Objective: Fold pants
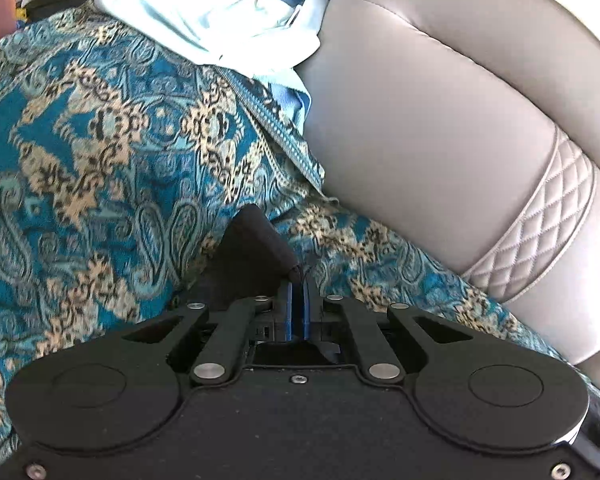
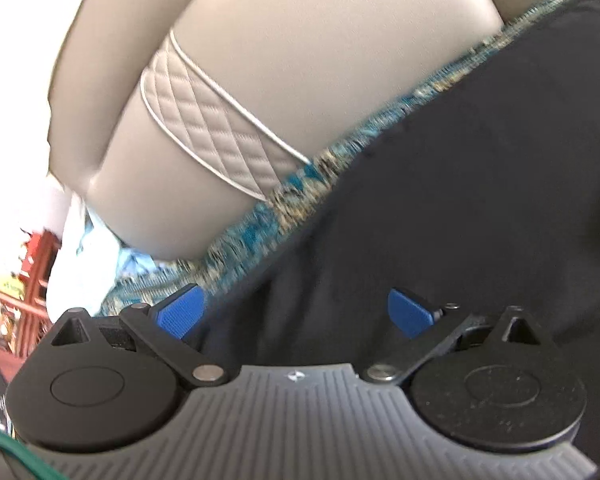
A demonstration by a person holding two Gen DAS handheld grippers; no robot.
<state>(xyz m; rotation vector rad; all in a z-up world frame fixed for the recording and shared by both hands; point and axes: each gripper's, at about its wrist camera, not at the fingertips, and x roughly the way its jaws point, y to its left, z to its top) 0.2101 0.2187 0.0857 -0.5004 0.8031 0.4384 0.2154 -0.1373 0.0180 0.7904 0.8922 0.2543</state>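
The dark navy pants [image 2: 460,200] spread across the right side of the right wrist view, lying on a teal and gold patterned cover [image 2: 300,184]. My right gripper [image 2: 296,312] is open above the pants' near edge, with its blue pads wide apart and nothing pinched. In the left wrist view my left gripper [image 1: 299,284] is shut on a fold of the pants [image 1: 252,256], and the dark cloth rises in a peak from between the blue pads. The rest of the garment is hidden under that gripper's body.
The patterned cover [image 1: 100,140] fills the left of the left wrist view. A beige padded leather backrest with a quilted band [image 1: 440,100] [image 2: 280,40] rises right behind it. A pile of light blue clothes [image 1: 220,12] lies at the far end. Red wooden furniture [image 2: 36,264] stands at the left.
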